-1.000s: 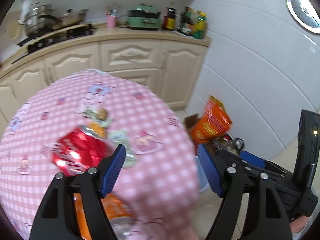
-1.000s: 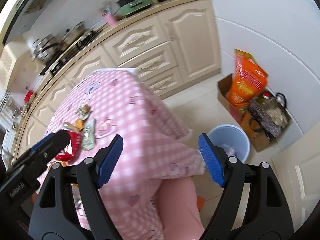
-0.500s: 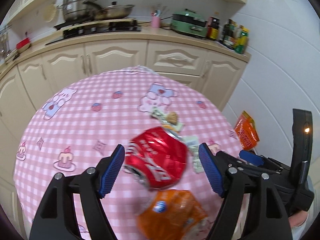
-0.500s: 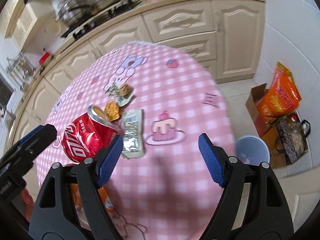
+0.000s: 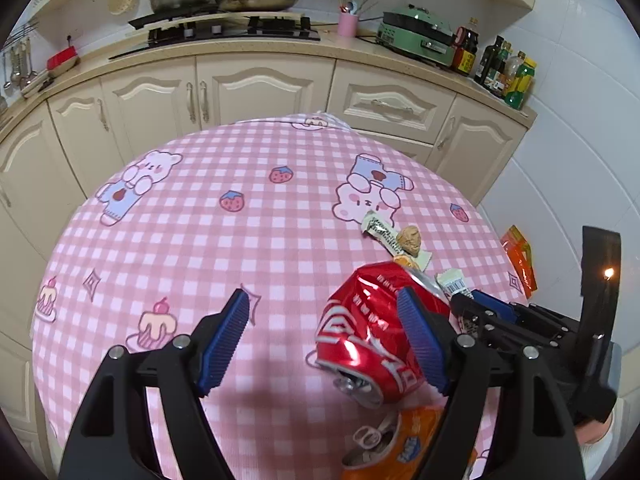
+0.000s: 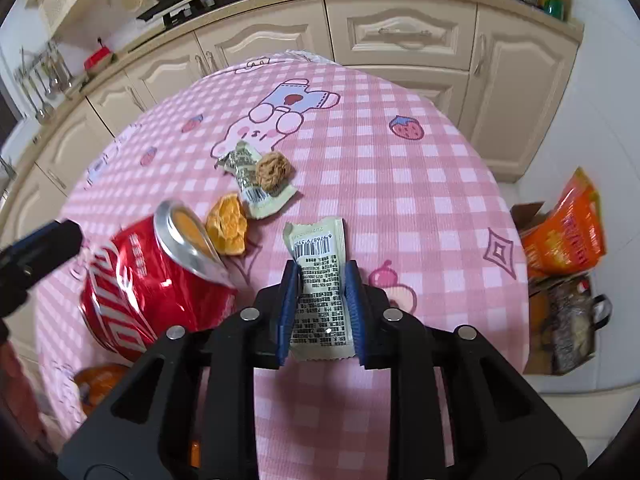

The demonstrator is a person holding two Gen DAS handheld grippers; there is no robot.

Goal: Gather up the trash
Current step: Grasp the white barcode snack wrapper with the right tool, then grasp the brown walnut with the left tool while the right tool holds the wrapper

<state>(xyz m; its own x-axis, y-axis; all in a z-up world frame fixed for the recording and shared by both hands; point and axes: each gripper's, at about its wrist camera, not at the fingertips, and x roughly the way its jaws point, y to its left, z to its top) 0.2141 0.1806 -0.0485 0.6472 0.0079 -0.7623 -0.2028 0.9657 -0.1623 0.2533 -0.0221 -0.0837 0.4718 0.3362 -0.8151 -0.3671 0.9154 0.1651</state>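
Desk [image 5: 192, 240]: round, covered with a pink checked cloth printed with bears, strawberries and cakes. Cream kitchen cabinets [image 5: 260, 80] run behind it.

Trash sits in a cluster on the right part of the desk as seen from the left wrist view.

Red can [image 5: 372, 328]: crushed, lying on its side, largest item in the cluster. In the right wrist view [image 6: 156, 280] its silver end faces up and to the right.

Orange can [image 5: 404, 440]: also crushed, at the near desk edge just below the red can, pull tab visible.

Left gripper [image 5: 324, 344]: jaws wide, nothing between them but bare cloth. Its right finger overlaps the red can in the view; contact cannot be told.

Right gripper [image 6: 320, 308]: jaws narrow and closing, with a pale wrapper [image 6: 320, 276] between the blue pads. Wrapper is flat, printed with a barcode and small text; its upper end sticks out beyond the fingertips. Pads sit right at both wrapper edges; a firm pinch cannot be confirmed.

Second wrapper [image 6: 256, 184]: crumpled, further up the desk, well apart from the held one.

Brown round snack piece [image 6: 274, 170]: resting on the second wrapper.

Orange peel-like scrap [image 6: 226, 224]: between the red can's end and the second wrapper, touching or just beside the can.
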